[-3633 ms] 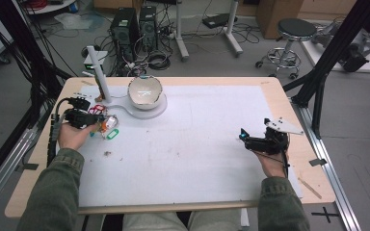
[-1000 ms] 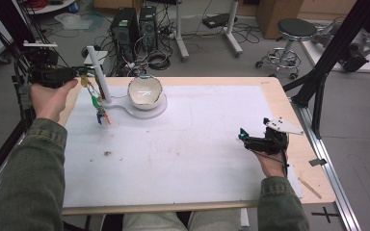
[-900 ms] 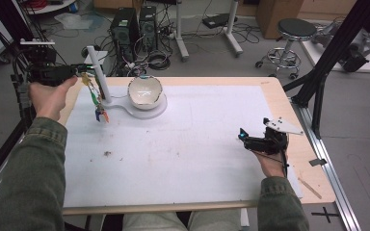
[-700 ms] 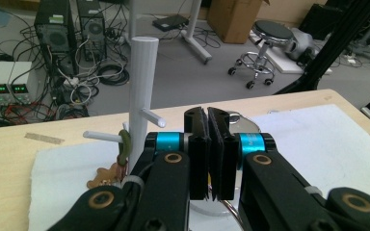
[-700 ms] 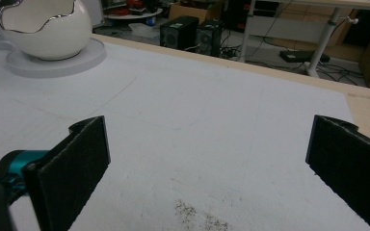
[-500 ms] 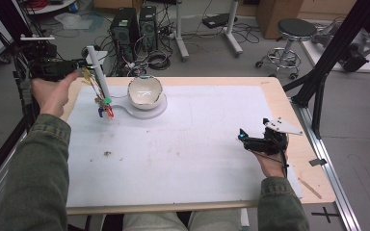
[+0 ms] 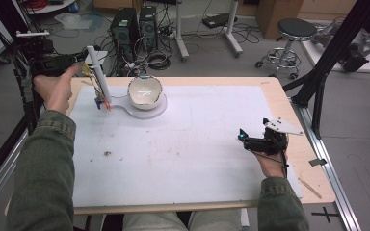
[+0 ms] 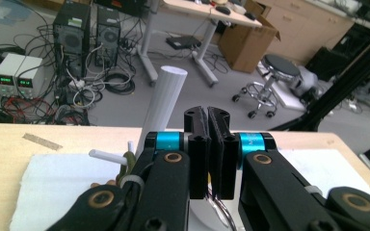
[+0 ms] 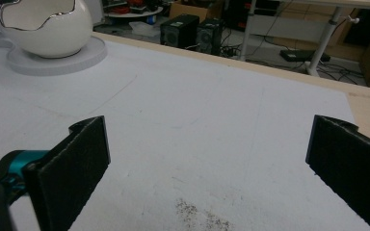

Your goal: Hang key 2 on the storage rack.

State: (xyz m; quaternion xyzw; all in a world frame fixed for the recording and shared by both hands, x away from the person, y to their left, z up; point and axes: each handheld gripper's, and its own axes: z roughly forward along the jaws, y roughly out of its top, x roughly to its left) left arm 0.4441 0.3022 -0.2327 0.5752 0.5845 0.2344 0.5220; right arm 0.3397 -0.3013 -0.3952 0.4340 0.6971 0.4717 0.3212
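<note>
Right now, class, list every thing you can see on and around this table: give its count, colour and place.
Bowl: one, white, on the round base at the table's far left.
Round base: one, white, under the bowl.
Post: one, white, upright, left of the bowl.
Bunch of small things: one, mixed colours, hanging beside the post.
Mat: one, white, covering the table.
Table: one, wooden.
Stool: one, black, on the floor behind.
Left gripper: black, shut, raised by the post.
Right gripper: black, open, resting on the mat.
</note>
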